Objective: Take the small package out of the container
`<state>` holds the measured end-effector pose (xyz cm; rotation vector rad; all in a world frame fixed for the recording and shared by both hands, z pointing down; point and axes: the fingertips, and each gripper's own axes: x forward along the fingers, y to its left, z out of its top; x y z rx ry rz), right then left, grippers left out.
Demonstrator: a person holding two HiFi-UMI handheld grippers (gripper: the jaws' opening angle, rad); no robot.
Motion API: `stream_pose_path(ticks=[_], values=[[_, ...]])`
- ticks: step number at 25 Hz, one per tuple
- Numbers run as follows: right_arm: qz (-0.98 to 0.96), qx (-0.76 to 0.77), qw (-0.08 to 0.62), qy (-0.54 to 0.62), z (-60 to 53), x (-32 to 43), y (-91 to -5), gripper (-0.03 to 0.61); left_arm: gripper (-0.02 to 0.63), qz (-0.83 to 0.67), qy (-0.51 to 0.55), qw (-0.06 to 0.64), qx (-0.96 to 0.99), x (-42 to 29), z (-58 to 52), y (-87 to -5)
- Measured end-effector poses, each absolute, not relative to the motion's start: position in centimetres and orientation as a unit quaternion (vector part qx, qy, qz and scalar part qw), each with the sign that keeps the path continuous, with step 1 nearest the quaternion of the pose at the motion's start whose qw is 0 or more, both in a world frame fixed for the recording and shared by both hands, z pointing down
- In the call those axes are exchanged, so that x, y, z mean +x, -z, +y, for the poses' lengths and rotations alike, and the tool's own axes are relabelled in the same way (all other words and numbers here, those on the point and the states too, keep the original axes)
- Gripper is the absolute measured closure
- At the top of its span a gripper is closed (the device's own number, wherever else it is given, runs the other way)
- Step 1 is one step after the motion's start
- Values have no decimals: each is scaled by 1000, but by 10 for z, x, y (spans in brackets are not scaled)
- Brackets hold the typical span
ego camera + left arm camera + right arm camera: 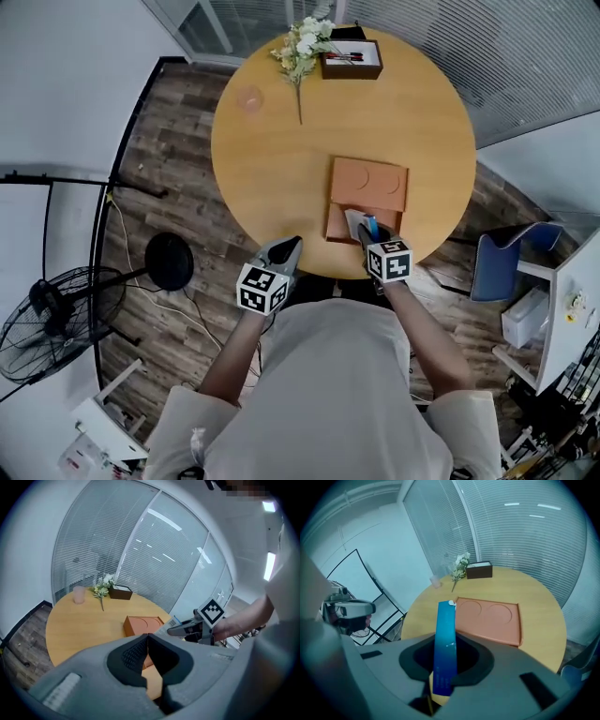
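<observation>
On the round wooden table lies an orange container whose flat top bears two round recesses; its lower open part sits at the near edge. My right gripper is shut on a small blue package just above that open part. In the right gripper view the blue package stands upright between the jaws of the right gripper, in front of the orange container. To the left, over the table's near edge, my left gripper is shut and holds nothing; its pads meet.
At the table's far side lie a white flower sprig, a dark box with pens and a pink cup. A floor fan stands at the left and a blue chair at the right.
</observation>
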<state>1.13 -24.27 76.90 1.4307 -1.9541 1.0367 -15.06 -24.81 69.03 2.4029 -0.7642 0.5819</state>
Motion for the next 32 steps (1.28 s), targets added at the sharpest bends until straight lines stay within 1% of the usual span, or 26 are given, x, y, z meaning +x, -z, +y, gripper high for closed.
stream_pose_path(ticks=[9, 19, 26, 32], values=[[-748, 559, 200, -298, -217, 60, -670, 520, 595, -283, -192, 249, 906, -115, -236, -647], [-770, 581, 139, -223, -143, 100, -578, 520, 595, -318, -139, 211, 914, -86, -173, -572], [-780, 585, 126, -182, -78, 118, -535, 520, 595, -335, -98, 182, 919, -80, -111, -519], [-785, 593, 100, -151, -44, 121, -493, 520, 595, -348, -83, 154, 921, -92, -78, -486]])
